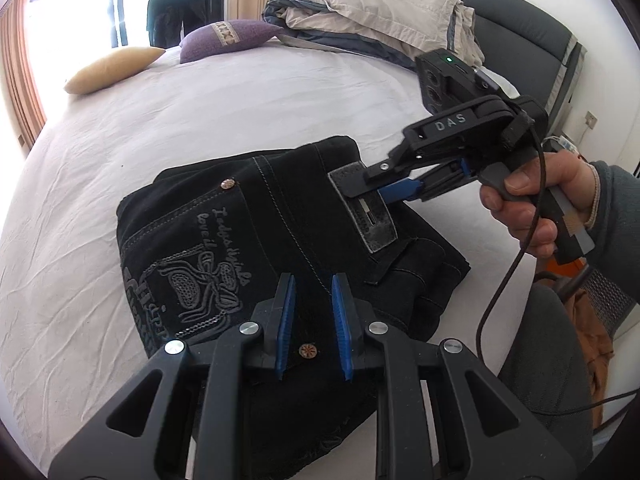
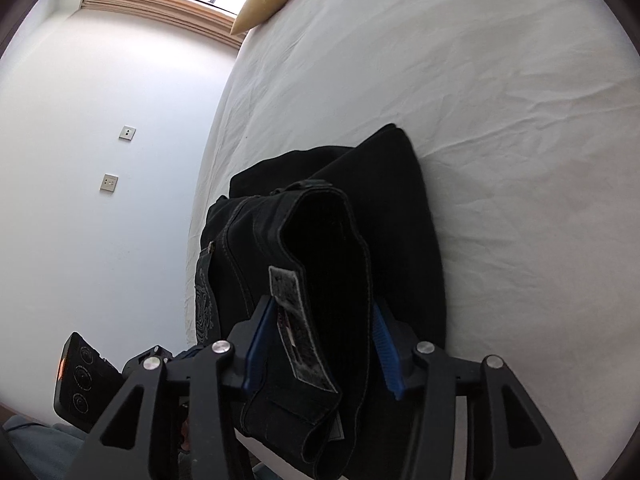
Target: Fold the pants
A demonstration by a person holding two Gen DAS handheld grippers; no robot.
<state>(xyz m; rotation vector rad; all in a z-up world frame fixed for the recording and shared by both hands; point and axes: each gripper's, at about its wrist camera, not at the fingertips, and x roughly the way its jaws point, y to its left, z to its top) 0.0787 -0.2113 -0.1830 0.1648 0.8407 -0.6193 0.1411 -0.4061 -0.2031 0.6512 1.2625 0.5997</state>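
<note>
Black jeans [image 1: 256, 248] lie folded into a compact stack on the white bed sheet, back pocket embroidery and grey waistband patch [image 1: 366, 208] facing up. My left gripper [image 1: 314, 300] is open, its blue pads hovering just above the near part of the jeans, holding nothing. My right gripper [image 1: 362, 190] comes in from the right, jaws apart around the waistband at the patch. In the right wrist view the waistband edge of the jeans [image 2: 332, 288] sits between the spread blue pads of the right gripper [image 2: 324, 320], not pinched.
The bed [image 1: 200, 120] stretches away with a yellow cushion [image 1: 114, 68], a purple cushion [image 1: 230, 38] and a crumpled beige duvet [image 1: 376, 12] at the back. A dark headboard [image 1: 520, 28] stands at the right. A cable [image 1: 516, 256] hangs from the right gripper. A white wall with sockets [image 2: 116, 160] borders the bed.
</note>
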